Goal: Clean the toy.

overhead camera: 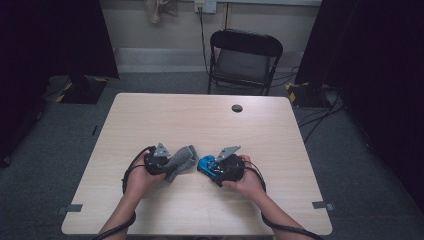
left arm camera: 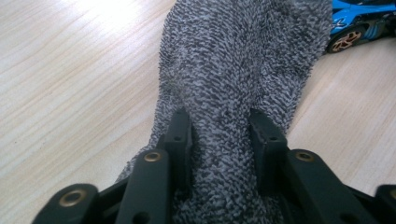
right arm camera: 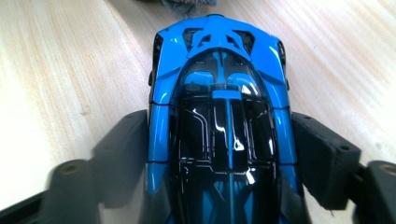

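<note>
Lying between hand-held gripper (left arm camera: 219, 135) jaws: sock (left arm camera: 238, 65)

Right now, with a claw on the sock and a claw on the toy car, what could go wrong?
1. The left claw pinches only a bunched fold of the grey sock, so the cloth may slip out when lifted.
2. The right claw grips the blue toy car by its glossy sides; it could squirt forward.
3. Car and sock lie close on the table, so the wheels might snag the knit.
</note>
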The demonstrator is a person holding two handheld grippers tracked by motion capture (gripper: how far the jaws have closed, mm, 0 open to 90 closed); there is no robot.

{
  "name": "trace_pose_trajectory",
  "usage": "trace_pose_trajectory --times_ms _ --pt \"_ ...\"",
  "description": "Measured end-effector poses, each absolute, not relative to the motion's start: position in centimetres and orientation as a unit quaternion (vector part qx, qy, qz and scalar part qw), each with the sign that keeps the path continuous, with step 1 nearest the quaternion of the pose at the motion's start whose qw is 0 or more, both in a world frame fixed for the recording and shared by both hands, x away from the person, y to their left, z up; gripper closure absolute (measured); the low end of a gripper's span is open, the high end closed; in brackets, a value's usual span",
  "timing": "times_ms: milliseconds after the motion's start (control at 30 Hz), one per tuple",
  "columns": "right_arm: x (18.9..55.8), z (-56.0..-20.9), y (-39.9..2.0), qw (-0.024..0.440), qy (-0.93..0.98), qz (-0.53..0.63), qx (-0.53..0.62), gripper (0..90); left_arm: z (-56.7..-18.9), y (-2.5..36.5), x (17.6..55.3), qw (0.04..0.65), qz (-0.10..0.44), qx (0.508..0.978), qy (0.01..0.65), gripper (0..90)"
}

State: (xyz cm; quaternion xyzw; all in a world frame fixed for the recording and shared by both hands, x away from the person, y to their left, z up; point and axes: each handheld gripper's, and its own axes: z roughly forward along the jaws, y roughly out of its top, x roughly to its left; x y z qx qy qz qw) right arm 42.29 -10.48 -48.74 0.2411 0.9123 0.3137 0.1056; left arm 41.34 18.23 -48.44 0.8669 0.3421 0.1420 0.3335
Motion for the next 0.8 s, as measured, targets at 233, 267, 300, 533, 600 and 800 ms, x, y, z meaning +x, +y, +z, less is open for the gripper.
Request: trace_pose_trajectory --times_ms 233,267,300,533,600,800 --pt "42.3 -48.5 -10.3 0.101 0.913 0.302 0.255 26.5 -48.1 18.5 41.5 0.343 0.139 0.855 0.363 72.3" --pt "42.3 -48.5 -10.3 0.101 0.913 0.301 0.255 26.6 -47.8 18.5 41.6 0.349 0.137 0.850 0.371 72.5" --pt "42.5 -48.4 -10.4 0.094 0.912 0.305 0.257 28.8 -47.6 18.6 41.7 0.351 0.141 0.849 0.370 72.7" --pt "42.8 -47.6 -10.6 0.079 0.915 0.304 0.252 28.9 -45.8 18.1 42.8 0.376 0.146 0.829 0.386 72.7" --pt "42.6 -47.5 -10.7 0.080 0.914 0.307 0.254 28.9 -45.8 17.7 42.9 0.379 0.143 0.829 0.385 72.7" --pt "41.8 -46.1 -10.4 0.078 0.913 0.326 0.233 28.9 -46.0 16.8 43.8 0.375 0.137 0.822 0.406 72.7"
